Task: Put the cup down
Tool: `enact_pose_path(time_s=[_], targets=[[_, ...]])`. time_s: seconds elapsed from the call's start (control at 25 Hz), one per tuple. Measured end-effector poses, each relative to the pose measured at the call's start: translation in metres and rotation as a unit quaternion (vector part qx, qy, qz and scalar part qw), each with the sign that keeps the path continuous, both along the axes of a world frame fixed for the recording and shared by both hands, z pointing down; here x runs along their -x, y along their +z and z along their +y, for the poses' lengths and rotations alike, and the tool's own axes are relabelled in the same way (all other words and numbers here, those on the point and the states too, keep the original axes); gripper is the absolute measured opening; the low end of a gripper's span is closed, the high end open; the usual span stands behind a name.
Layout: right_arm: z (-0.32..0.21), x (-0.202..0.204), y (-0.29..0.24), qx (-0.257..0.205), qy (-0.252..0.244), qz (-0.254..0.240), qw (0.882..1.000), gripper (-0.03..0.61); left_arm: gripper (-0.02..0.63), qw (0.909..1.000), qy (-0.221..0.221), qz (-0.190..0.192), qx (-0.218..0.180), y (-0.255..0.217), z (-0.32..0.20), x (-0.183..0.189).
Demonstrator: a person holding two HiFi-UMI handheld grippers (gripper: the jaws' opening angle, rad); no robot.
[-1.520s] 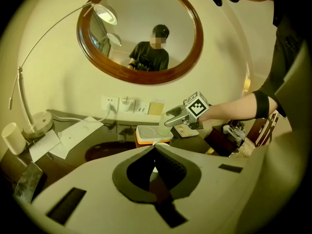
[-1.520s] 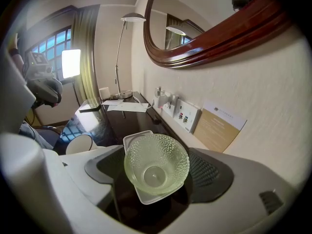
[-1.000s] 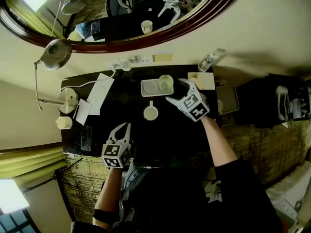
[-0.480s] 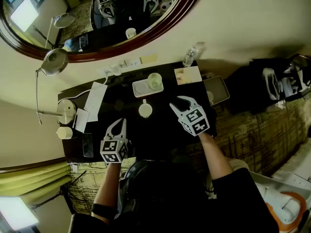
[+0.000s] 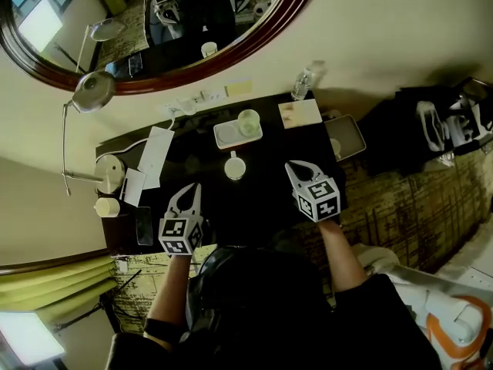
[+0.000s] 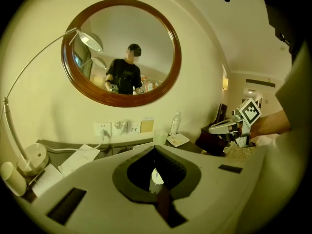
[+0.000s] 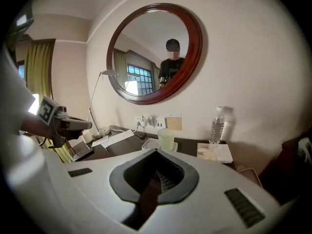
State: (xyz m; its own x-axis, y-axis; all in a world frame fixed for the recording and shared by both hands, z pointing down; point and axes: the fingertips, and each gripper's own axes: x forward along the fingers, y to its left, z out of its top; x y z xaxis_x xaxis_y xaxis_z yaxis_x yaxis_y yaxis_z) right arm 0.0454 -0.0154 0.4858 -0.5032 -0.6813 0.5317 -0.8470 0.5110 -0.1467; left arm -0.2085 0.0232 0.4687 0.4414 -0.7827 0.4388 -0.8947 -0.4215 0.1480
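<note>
Right gripper view: the right claw has just been closing, and its jaws now meet on nothing. Straight ahead of it and well apart, the cup stands upright on a white tray near the table's far edge. To my eye the put-down is finished and the step in hand is the pull-away. The next move asks only that the claw stay clear of the tray and of the mug, which in the head view stands ahead and to the claw's left, nearer than the tray.

The left claw hangs off to that side over the near edge, also pressed shut and empty.

Ahead and right of the right claw are a water bottle and a square card. The table is dark and bare under both claws. Papers and a lamp sit at its far left. On the cream wall behind hangs an oval mirror.
</note>
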Motion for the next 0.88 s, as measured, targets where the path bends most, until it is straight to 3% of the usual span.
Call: enact_pose_path(time_s=[0.4,0.44,0.52,0.64,0.88], targets=[[0.000,-0.008,-0.003,-0.005,0.014,-0.019,1.000,0.006,0.009,0.9994,0.022,-0.010,-0.026,0.001,-0.006,-0.008],[0.000,-0.009,-0.005,-0.006,0.014,-0.021,1.000,0.006,0.040,0.9991,0.030,-0.008,-0.029,0.003,-0.007,-0.012],[0.001,-0.011,-0.006,-0.008,0.014,-0.019,1.000,0.006,0.193,0.9982,0.053,0.000,-0.029,0.012,-0.008,-0.022],[0.002,-0.018,0.001,-0.008,0.015,-0.009,1.000,0.006,0.280,0.9955,0.092,0.001,-0.021,0.033,-0.011,-0.039],[0.007,-0.029,0.024,0.004,0.017,0.008,1.000,0.006,0.495,0.9913,0.130,-0.018,-0.001,0.100,-0.021,-0.058]])
